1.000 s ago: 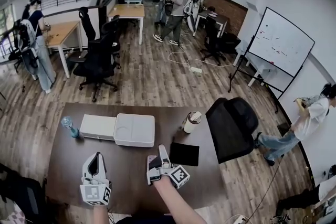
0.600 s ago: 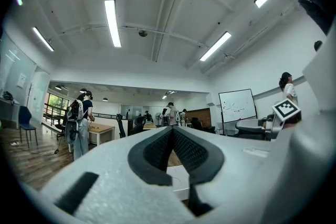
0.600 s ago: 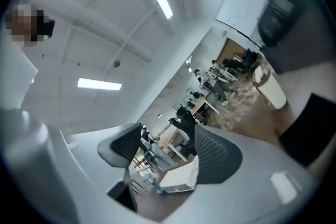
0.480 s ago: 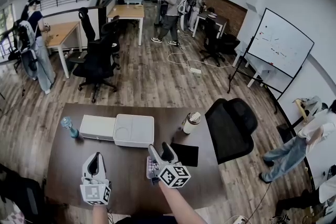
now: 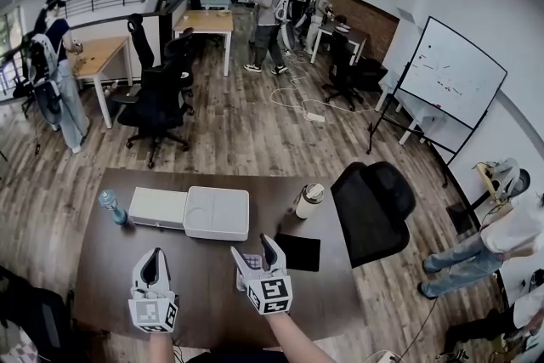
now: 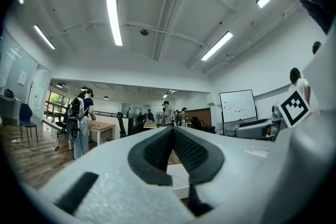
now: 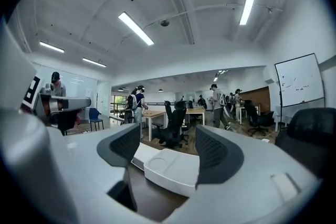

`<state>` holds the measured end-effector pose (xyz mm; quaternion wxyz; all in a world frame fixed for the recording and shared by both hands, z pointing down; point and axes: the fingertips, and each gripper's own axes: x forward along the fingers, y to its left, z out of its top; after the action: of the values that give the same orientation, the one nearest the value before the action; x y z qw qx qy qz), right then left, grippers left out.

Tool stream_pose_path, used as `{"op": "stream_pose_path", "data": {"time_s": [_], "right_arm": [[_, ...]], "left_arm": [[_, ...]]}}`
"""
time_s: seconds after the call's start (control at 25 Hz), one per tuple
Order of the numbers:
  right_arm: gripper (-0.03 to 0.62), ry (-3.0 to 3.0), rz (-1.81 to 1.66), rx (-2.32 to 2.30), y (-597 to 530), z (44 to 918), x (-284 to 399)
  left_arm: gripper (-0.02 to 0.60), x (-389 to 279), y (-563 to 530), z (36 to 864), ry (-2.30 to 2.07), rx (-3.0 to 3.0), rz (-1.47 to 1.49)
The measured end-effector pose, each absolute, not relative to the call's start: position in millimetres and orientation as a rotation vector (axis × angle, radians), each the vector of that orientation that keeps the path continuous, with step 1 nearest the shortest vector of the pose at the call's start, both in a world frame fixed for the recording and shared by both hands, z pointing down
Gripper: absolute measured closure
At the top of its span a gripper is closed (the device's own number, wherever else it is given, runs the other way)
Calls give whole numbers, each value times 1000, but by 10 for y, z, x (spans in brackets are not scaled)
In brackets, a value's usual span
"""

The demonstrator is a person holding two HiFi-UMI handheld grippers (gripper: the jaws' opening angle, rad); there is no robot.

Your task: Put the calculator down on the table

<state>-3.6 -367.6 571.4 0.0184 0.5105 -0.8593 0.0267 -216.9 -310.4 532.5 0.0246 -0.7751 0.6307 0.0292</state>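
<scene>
While the right claw (image 5: pixel 252 248) stands wide open and empty, the calculator (image 5: pixel 252 262) lies flat on the table (image 5: pixel 110 268).

The calculator shows as a small pale slab directly under the gap between the right claw's jaws, apparently touching neither; the right gripper view shows only the white tray (image 7: pixel 170 168) beyond the spread jaws. A black pad (image 5: pixel 298 252) lies just to that claw's right. The left claw (image 5: pixel 154 258) hovers well off to the left with its jaws pressed together on nothing. The put-down looks complete. By its look the calculator is light, thin, rigid plastic, likely smooth-backed and prone to sliding on the wood. Should it need regripping, the two long side edges are the place, pinched across the narrow width with modest force, clear of keys and display.
</scene>
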Motion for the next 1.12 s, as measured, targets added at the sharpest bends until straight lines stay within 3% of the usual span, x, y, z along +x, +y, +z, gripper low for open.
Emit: {"op": "stream_pose_path", "data": {"time_s": [0.36,0.52,0.64,1.12], "right_arm": [[310,-2660,-26,1646,-3652,5454,41],[441,-2631,-46,1682,-3621,5445,96],[584,-2619,-55,1708,-3596,5417,143],[585,-2595,-116,1677,-3530,5333,97]], "left_arm": [[584,-2177,-3075,5320,1946,-2400,100],[584,-2176,-3052,5335,1946,-2402,104],[584,-2164,-3040,5334,1943,-2406,109],[584,-2153,-3019,5320,1932,-2387,75]]}}
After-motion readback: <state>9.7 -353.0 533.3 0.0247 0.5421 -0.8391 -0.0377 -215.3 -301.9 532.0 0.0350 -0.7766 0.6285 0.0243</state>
